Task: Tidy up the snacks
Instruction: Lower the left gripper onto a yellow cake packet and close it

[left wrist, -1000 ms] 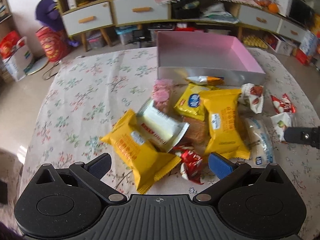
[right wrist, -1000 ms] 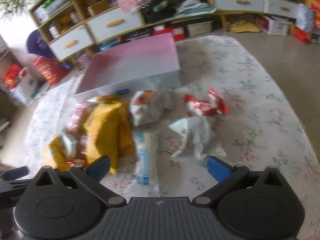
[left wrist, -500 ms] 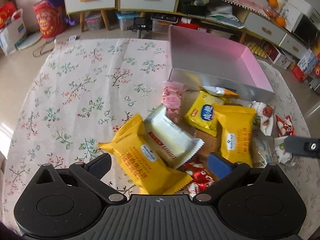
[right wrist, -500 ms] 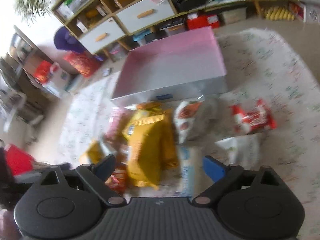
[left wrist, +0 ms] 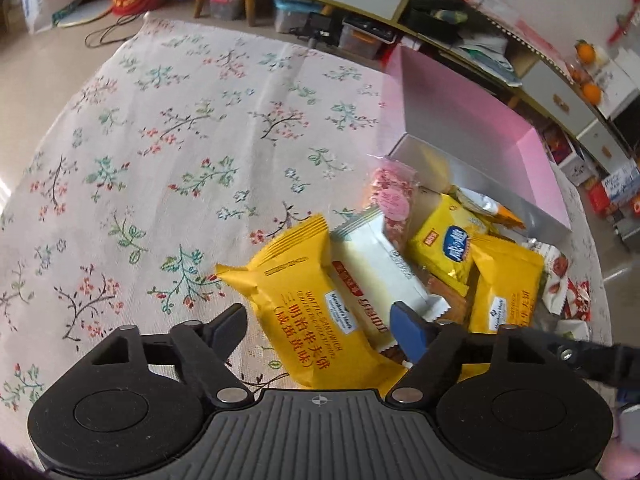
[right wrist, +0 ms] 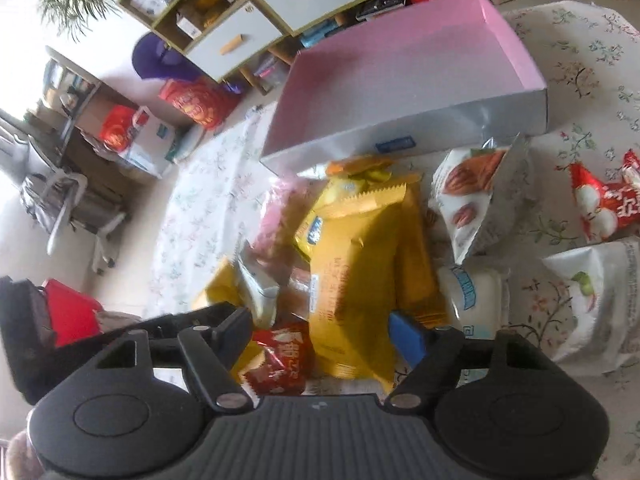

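Note:
A heap of snack packets lies on the floral tablecloth (left wrist: pixel 180 128) in front of a pink-lined box (left wrist: pixel 460 128). My left gripper (left wrist: pixel 320 324) hangs low over a yellow waffle sandwich packet (left wrist: pixel 312 304). Its jaws are closing around the packet, and the pads stand clear of it. A white packet (left wrist: pixel 376 276) lies under its blue pad. My right gripper (right wrist: pixel 320 330) hovers over a long yellow packet (right wrist: pixel 360 264) and a red packet (right wrist: pixel 276 356). Its jaws are closing too, with no grip. The pink box (right wrist: pixel 400 80) holds nothing.
An almond packet (right wrist: pixel 480 196), a red lychee packet (right wrist: pixel 604 204), a white packet (right wrist: pixel 596 300) and a white-and-blue one (right wrist: pixel 476 296) lie at the right. A pink packet (left wrist: pixel 392 200) and a small yellow packet (left wrist: pixel 452 244) lie by the box. Shelves and drawers (right wrist: pixel 280 4) stand behind the table.
Both grippers have come down closer to the pile and their jaws have narrowed. The left one now frames the yellow waffle packet; the right one has swung left over the long yellow packet.

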The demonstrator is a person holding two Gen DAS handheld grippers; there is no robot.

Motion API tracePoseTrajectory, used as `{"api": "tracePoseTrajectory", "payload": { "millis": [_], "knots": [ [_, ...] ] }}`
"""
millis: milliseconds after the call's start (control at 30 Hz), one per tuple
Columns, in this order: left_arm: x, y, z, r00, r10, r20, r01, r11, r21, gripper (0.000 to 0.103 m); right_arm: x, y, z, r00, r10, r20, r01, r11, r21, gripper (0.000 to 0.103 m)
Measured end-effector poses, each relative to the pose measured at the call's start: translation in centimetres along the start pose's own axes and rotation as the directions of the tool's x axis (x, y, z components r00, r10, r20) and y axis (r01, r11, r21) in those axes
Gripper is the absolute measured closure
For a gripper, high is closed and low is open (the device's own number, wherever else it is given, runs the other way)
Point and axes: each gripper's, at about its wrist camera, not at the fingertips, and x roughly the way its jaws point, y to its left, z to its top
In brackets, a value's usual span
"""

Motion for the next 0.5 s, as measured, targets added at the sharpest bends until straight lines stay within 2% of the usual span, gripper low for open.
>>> {"api": "tracePoseTrajectory", "payload": {
  "millis": [167, 233, 400, 500],
  "knots": [
    [1.0, 1.0, 0.0, 1.0, 0.002, -0.022, -0.003, 0.998, -0.058, 0.041, 1.2, -0.4, -0.2, 0.999, -0.038, -0.007, 0.038, 0.999, 0.008, 0.045],
    [1.2, 1.1, -0.1, 1.0, -0.002, -0.02, 0.001, 0.997, -0.075, 0.042, 1.3, -1.1, -0.5, 0.999, -0.041, -0.005, 0.041, 0.999, 0.024, 0.05],
    [1.1, 1.0, -0.2, 1.0, 0.005, -0.009, -0.006, 0.997, -0.079, 0.058, 1.0, -1.5, -0.5, 0.999, -0.048, 0.02, 0.047, 0.998, 0.038, 0.062],
    [1.0, 1.0, -0.1, 1.0, 0.011, -0.005, -0.012, 0.997, -0.073, 0.061, 0.8, -2.0, -0.6, 0.998, -0.052, 0.024, 0.051, 0.998, 0.047, 0.068]
  ]
}}
